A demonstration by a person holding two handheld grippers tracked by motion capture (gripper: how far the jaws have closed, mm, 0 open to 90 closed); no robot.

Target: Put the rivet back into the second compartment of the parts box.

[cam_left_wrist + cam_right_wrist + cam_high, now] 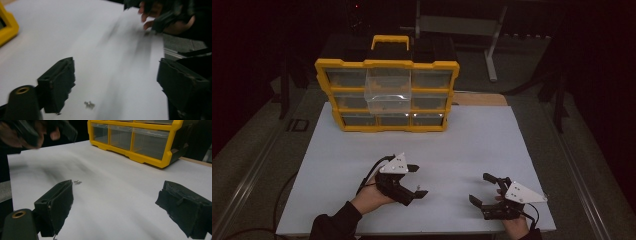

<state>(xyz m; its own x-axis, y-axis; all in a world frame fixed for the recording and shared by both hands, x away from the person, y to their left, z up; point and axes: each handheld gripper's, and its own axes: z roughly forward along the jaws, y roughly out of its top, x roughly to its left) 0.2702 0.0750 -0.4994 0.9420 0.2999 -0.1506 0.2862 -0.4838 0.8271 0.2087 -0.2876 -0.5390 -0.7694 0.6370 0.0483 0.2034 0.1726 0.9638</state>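
Two grippers low over white table (472,135); left gripper (417,181) jaws wide, nothing gripped, small screw (89,104) on table between and just below them; right gripper (484,189) jaws wide, empty; yellow drawer organizer (387,95) at far edge, one clear drawer (388,92) pulled out

The white table top (472,140) lies bare across the middle of the high view, a wide open band between the near edge and the yellow drawer organizer (387,95) at upper centre. That organizer blocks the far edge, and its clear drawer (388,92), pulled out of the middle column, juts toward the viewer. At lower left the left gripper (418,181) occupies the near strip; at lower right, the right gripper (479,189). Between them a small screw (89,104) lies on the board.
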